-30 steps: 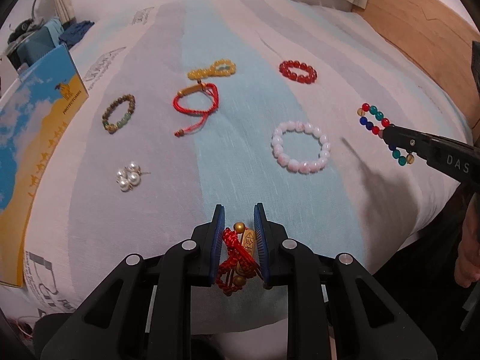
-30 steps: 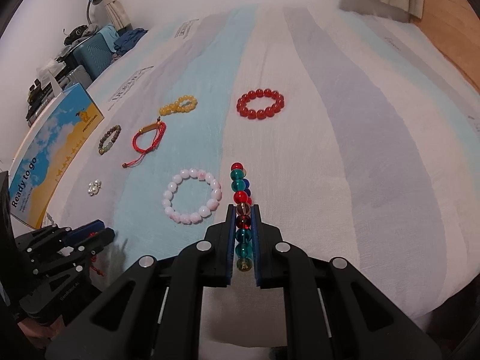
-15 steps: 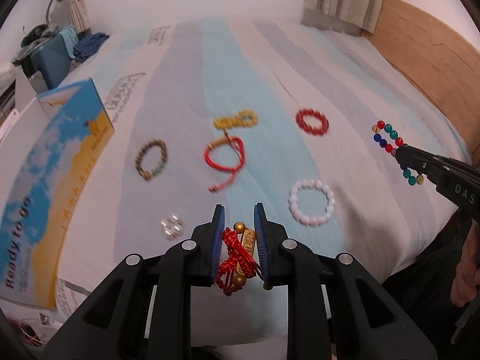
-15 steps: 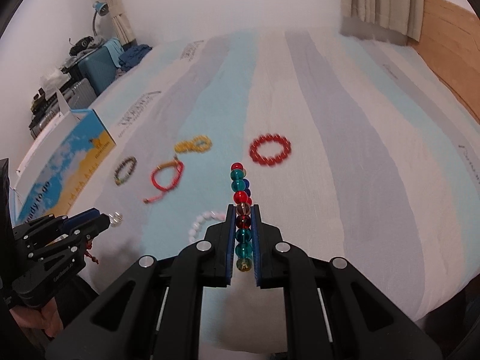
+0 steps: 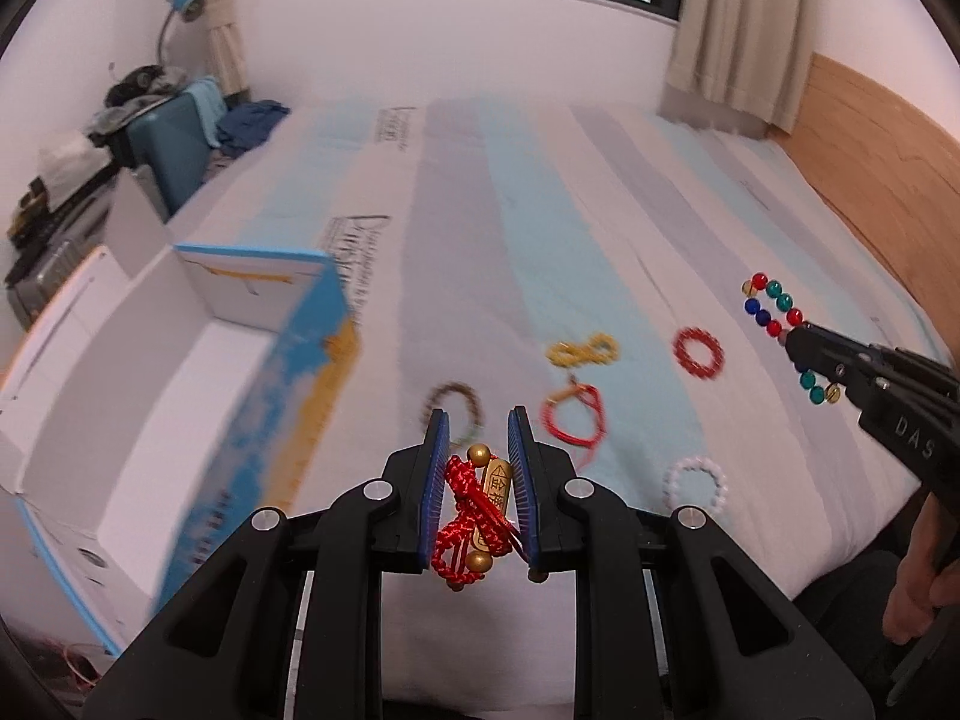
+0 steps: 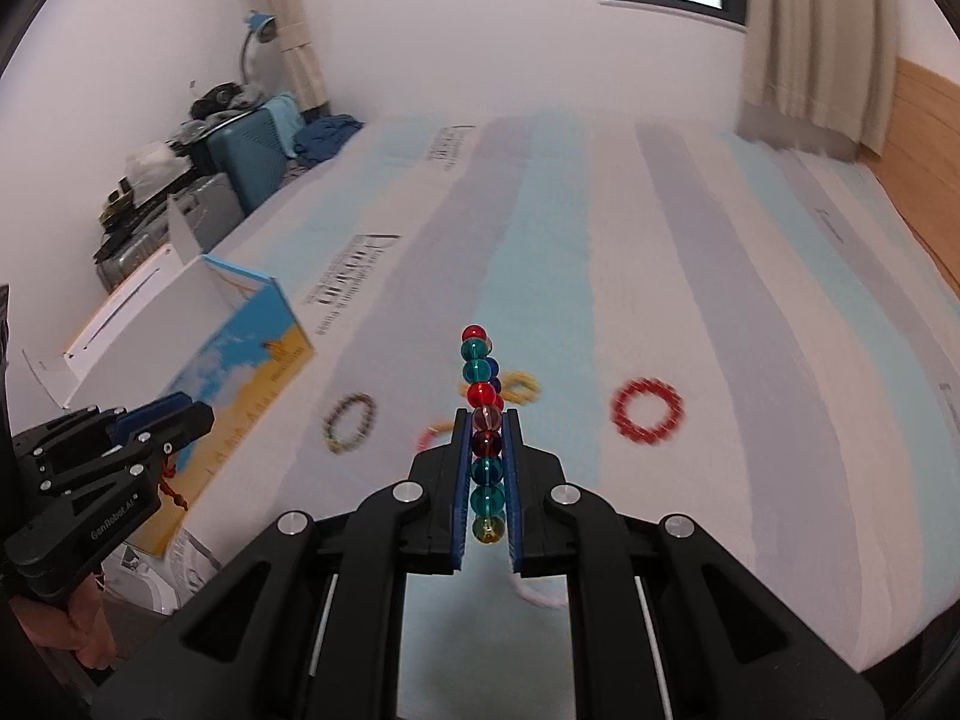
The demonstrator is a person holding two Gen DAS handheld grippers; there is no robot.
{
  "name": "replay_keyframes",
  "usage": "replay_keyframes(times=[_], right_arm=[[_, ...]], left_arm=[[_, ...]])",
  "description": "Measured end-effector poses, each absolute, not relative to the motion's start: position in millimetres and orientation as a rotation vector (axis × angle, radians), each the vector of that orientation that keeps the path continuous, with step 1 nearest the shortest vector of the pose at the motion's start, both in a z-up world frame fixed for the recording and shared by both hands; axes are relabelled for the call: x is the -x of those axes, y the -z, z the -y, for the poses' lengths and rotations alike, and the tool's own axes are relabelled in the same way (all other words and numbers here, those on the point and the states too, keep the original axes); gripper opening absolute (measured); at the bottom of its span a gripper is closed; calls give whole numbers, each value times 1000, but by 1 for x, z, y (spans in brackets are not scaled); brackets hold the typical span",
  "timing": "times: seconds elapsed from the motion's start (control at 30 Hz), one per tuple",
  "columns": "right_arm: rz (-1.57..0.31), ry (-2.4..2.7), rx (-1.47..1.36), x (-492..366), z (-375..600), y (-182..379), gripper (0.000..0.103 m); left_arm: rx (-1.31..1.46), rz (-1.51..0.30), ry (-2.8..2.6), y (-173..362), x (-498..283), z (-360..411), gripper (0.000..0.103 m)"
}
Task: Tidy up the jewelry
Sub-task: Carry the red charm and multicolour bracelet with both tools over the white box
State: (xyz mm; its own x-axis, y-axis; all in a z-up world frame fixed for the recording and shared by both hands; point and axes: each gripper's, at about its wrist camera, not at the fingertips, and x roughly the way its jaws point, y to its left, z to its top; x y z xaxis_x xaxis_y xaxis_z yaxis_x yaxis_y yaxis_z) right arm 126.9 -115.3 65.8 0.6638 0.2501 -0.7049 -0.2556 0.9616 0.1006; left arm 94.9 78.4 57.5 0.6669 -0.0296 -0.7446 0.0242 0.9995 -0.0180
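Jewelry is lying spread on the striped bed, and both grippers are hanging above its near edge, each one carrying a piece. The left gripper is pinching a red knot charm between its blue pads; the charm has a gold plate and gold beads, and it is sitting deep between the fingers, not at the tips. The right gripper is squeezing a colour bracelet of red, teal, blue and amber beads. The bracelet is standing edge-on between the jaws, and its upper beads are sticking out past the fingertips. In the left view the same bracelet is showing as a loop that is hanging from the right gripper at the right side.

On the bed a brown bracelet is lying just behind the left fingertips. A red cord bracelet is lying to the right of it, and a yellow bracelet is just beyond the cord one. A red bead bracelet is lying farther right. A white bracelet is lying near the bed edge, beside the left gripper's right finger.

An open box with blue and yellow print is standing at the left edge of the bed. Its white inside is facing up. Some pieces are looking blurred, so I cannot tell their fine details.
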Motion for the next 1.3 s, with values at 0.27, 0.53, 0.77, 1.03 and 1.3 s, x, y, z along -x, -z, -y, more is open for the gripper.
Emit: replay_keyframes(times=[0.27, 0.53, 0.77, 1.03, 1.3], right_arm=[[-762, -383, 63, -133, 33, -90, 9], [-735, -482, 112, -133, -50, -110, 9], [-731, -581, 155, -129, -120, -121, 9], [-802, -683, 234, -133, -187, -109, 9], [-932, -736, 338, -154, -234, -73, 9]], left_arm=[[29, -816, -59, -79, -94, -142, 20], [60, -804, -161, -95, -82, -215, 20], [78, -809, -230, -105, -75, -267, 20], [134, -908, -258, -87, -82, -318, 20], [152, -1045, -261, -52, -99, -348, 20]])
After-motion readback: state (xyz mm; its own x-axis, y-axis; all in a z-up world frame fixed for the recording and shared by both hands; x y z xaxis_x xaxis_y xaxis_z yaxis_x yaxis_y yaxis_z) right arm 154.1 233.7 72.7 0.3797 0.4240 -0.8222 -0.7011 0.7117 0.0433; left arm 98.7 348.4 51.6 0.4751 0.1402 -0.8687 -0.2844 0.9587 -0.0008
